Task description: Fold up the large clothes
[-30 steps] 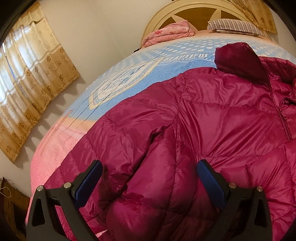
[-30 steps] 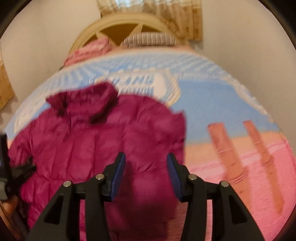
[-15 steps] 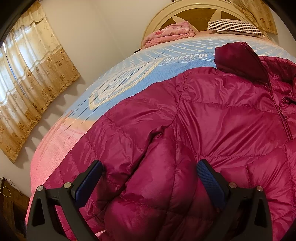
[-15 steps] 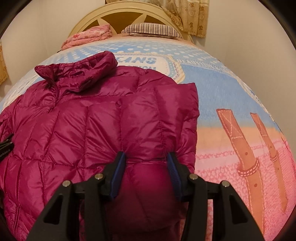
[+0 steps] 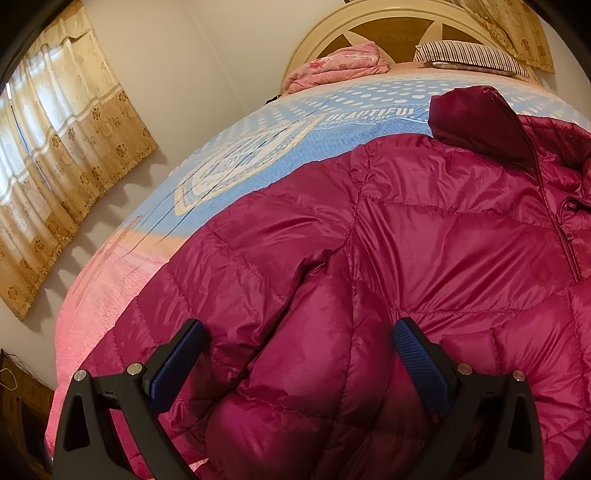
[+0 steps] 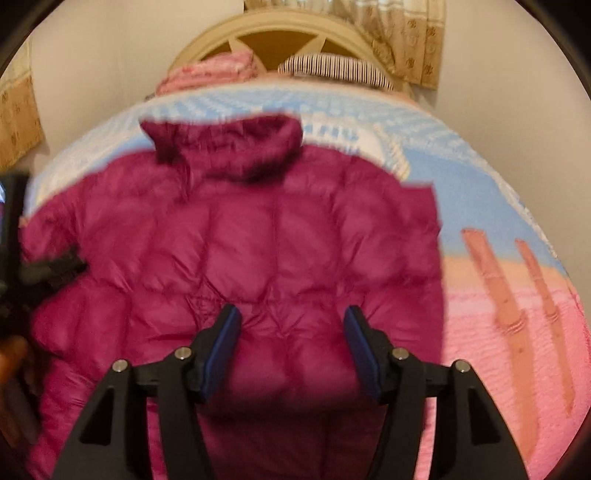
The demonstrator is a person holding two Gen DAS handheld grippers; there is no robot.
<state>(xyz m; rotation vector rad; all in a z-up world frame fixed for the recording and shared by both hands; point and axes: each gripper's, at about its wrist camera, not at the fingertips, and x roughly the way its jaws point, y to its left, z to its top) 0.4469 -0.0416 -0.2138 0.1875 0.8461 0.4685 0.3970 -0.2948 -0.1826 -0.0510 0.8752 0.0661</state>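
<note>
A magenta quilted puffer jacket [image 5: 424, 240] lies spread on the bed, hood [image 5: 476, 110] toward the headboard. Its left sleeve [image 5: 258, 258] lies out to the side along the body. My left gripper [image 5: 299, 354] is wide open just above the sleeve's lower part, holding nothing. In the right wrist view the jacket [image 6: 240, 258] is blurred; its right side is folded inward with a straight edge. My right gripper [image 6: 291, 339] is open above the jacket's lower part, with nothing between its fingers. The left gripper's body [image 6: 14, 258] shows at the left edge.
The bed has a blue and pink printed cover [image 5: 258, 147] [image 6: 498, 295]. A folded pink quilt [image 5: 340, 62] and a striped pillow [image 5: 469, 57] lie by the cream headboard [image 5: 388, 22]. Curtains [image 5: 55, 166] hang on the left wall.
The right gripper has opened wider, pulled back and swung left over the jacket, its view now blurred. The left gripper has barely moved.
</note>
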